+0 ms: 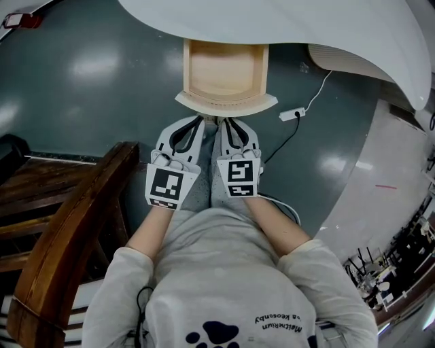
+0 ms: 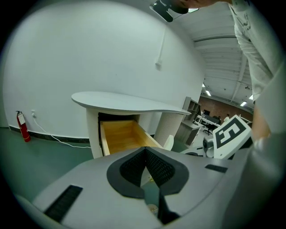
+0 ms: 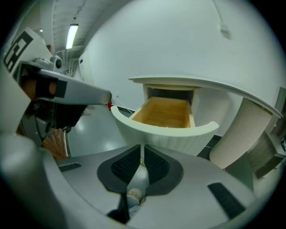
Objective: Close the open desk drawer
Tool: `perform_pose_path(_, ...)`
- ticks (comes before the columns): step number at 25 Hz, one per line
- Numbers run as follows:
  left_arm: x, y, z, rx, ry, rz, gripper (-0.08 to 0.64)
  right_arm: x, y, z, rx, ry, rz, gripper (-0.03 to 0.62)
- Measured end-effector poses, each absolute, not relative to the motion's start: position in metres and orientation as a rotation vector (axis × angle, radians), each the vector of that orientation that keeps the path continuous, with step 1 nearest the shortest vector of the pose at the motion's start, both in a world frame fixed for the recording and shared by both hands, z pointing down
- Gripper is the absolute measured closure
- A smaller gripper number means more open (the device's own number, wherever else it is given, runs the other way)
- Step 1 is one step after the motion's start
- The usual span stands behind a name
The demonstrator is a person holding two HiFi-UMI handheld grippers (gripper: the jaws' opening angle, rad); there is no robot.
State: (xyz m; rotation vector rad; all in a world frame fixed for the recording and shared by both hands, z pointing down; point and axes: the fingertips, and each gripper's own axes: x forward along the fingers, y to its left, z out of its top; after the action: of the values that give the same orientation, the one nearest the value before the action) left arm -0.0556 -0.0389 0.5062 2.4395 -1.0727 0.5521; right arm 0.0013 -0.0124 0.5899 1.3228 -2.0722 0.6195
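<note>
The desk drawer (image 1: 226,103) stands pulled out from under the white desk top (image 1: 285,20), showing a bare wooden inside and a curved white front. My two grippers hang side by side just short of that front. The left gripper (image 1: 200,122) is shut with nothing between its fingers, and so is the right gripper (image 1: 226,123). In the left gripper view the drawer (image 2: 120,136) lies ahead and a little left of the gripper (image 2: 145,149). In the right gripper view the curved front (image 3: 165,134) fills the space just beyond the gripper (image 3: 142,146).
A wooden chair (image 1: 75,224) stands close at my left. A power strip (image 1: 292,113) with its cable lies on the grey floor right of the drawer. A ribbed white desk column (image 3: 241,129) rises at the right. A fire extinguisher (image 2: 23,126) stands by the far wall.
</note>
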Motion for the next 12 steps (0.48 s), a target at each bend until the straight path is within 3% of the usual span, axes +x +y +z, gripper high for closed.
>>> perform_pose_path(6,-0.056,-0.033,0.522,2.412,-1.035,0.588,0.551,-0.003,-0.011,0.615,1.313,-1.991,0.737,0.570)
perform_pose_path(9,-0.058,-0.033,0.528,2.394,-1.032,0.603,0.551,-0.004,-0.015,0.624,1.296,-1.963,0.781,0.509)
perform_pose_path(12,-0.057,-0.034,0.531,2.390,-1.019,0.609,0.551,-0.004,-0.017,0.633,1.284,-1.927,0.822,0.506)
